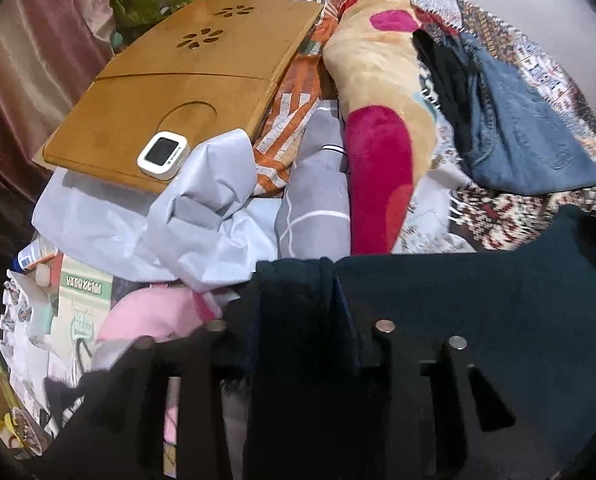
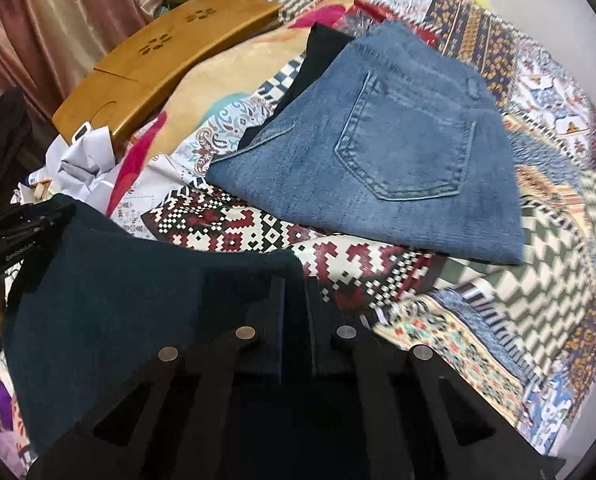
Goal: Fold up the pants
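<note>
Dark teal pants (image 1: pixel 477 300) are spread across the bottom of the left wrist view, with a bunched fold rising between the fingers of my left gripper (image 1: pixel 298 320), which is shut on it. In the right wrist view the same pants (image 2: pixel 138 288) lie over the patterned bedspread (image 2: pixel 457 320). My right gripper (image 2: pixel 294 292) has its fingers nearly together, pinching the pants' right edge. Folded blue jeans (image 2: pixel 397 152) rest farther back on the bed, pocket up, over a black garment (image 2: pixel 321 52). The jeans (image 1: pixel 529 136) also show at the right of the left wrist view.
A wooden lap tray (image 1: pixel 178 92) with a small white device (image 1: pixel 162 155) on it sits at the back left. Crumpled pale cloth (image 1: pixel 178 220), a rolled plush blanket (image 1: pixel 377 120) and boxes and clutter (image 1: pixel 78 300) crowd the left side. A pink curtain (image 1: pixel 30 60) hangs behind.
</note>
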A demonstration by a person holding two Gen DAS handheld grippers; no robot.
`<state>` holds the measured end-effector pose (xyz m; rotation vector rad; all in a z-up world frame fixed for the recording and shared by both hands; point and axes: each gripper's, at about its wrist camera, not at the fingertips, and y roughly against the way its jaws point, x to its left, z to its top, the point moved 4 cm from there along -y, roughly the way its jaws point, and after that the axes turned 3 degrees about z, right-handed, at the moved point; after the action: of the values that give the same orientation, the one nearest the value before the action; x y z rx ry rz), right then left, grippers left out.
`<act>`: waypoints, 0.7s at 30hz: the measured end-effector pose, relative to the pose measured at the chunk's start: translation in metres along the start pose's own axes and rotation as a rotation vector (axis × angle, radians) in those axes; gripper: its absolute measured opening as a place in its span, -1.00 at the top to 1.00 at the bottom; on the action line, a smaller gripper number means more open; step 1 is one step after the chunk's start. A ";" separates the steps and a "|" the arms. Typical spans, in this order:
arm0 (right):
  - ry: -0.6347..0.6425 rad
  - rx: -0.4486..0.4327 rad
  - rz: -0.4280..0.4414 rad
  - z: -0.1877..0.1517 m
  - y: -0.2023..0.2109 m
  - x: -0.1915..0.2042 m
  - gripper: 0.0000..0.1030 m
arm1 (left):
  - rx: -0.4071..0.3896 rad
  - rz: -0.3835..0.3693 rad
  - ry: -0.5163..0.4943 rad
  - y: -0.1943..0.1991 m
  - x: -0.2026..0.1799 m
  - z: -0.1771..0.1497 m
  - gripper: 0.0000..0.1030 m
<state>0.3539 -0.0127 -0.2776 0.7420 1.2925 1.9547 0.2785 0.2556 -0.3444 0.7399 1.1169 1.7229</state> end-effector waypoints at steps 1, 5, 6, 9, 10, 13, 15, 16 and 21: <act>-0.001 -0.009 -0.001 -0.002 0.007 0.000 0.64 | -0.005 -0.009 0.004 0.007 0.002 -0.003 0.12; -0.016 -0.087 0.015 -0.016 0.045 0.004 0.13 | -0.026 -0.040 0.017 0.041 0.011 -0.018 -0.28; -0.017 -0.098 0.016 -0.019 0.050 0.004 0.11 | -0.028 -0.051 0.017 0.049 0.012 -0.025 -0.36; -0.019 -0.136 0.006 -0.037 0.075 0.006 0.10 | -0.011 -0.061 0.008 0.060 0.012 -0.043 -0.54; -0.020 -0.143 0.005 -0.042 0.079 0.006 0.10 | 0.001 -0.066 0.008 0.062 0.011 -0.051 -0.55; -0.032 -0.163 -0.005 -0.067 0.095 0.003 0.09 | 0.045 -0.090 0.010 0.060 0.006 -0.073 -0.56; -0.038 -0.166 -0.018 -0.081 0.100 0.001 0.09 | 0.087 -0.106 0.015 0.054 0.003 -0.089 -0.56; -0.043 -0.169 -0.025 -0.092 0.102 0.000 0.09 | 0.107 -0.111 0.026 0.050 0.001 -0.096 -0.56; -0.101 -0.159 -0.015 -0.130 0.109 -0.013 0.09 | 0.104 -0.130 0.065 0.047 -0.005 -0.114 -0.23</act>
<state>0.2391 -0.1252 -0.2218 0.7395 1.0664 1.9554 0.1673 0.2025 -0.3477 0.6642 1.2793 1.5988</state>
